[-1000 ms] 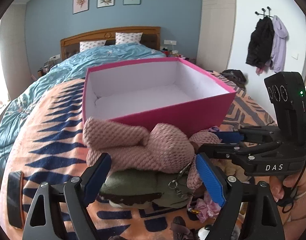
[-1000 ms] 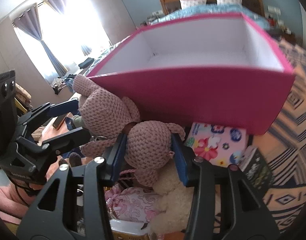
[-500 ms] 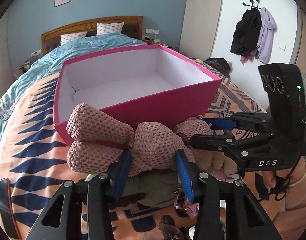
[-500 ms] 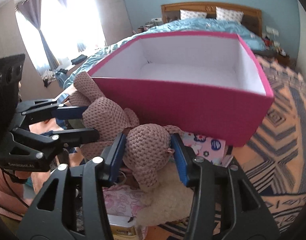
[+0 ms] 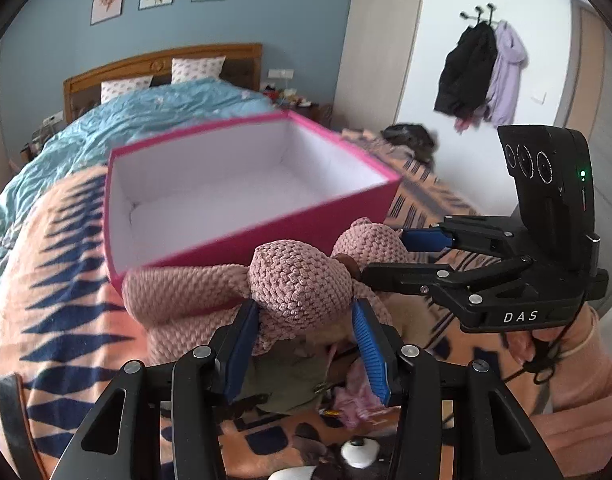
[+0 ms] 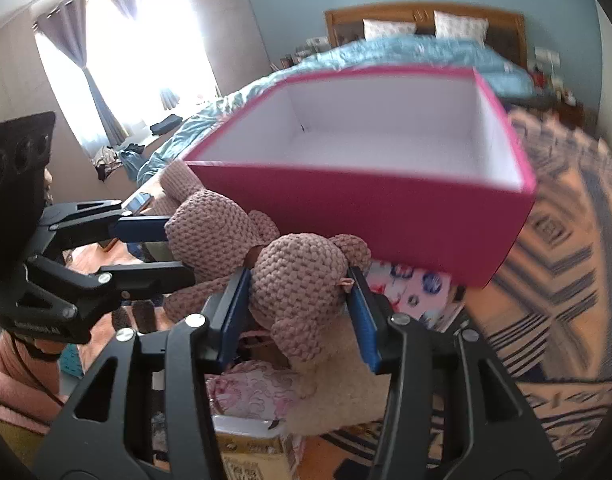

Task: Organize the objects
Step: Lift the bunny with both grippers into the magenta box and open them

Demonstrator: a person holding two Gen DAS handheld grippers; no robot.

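- Left wrist view: the left gripper [image 5: 306, 322] has its jaws pressed on the body of the pink crocheted toy [image 5: 302, 280], one blue pad on each side of it.
- In the same view, the toy's long knitted limbs [image 5: 178, 292] stretch to the left of the jaws, over the patterned blanket [image 5: 54, 280].
- Beyond the jaws stands the pink box [image 5: 246, 196], open at the top, white inside; the toy lies against its near wall.
- To the right of the jaws, the right gripper [image 5: 390, 256] comes in sideways and grasps the toy's head.
- Below the jaws lie an olive green cloth [image 5: 282, 392] and a small pink pouch [image 5: 354, 400].
- Right wrist view: the right gripper [image 6: 300, 298] is clenched on the toy's round head [image 6: 302, 280].
- To the left of these jaws, the left gripper [image 6: 178, 252] holds the toy's body.
- The pink box [image 6: 386, 208] is just beyond the jaws, its inside empty and white.
- Under the jaws lie a cream fluffy toy [image 6: 342, 392] and a pink patterned pouch [image 6: 254, 392]; a floral packet [image 6: 410, 292] lies to the right, at the box's foot.
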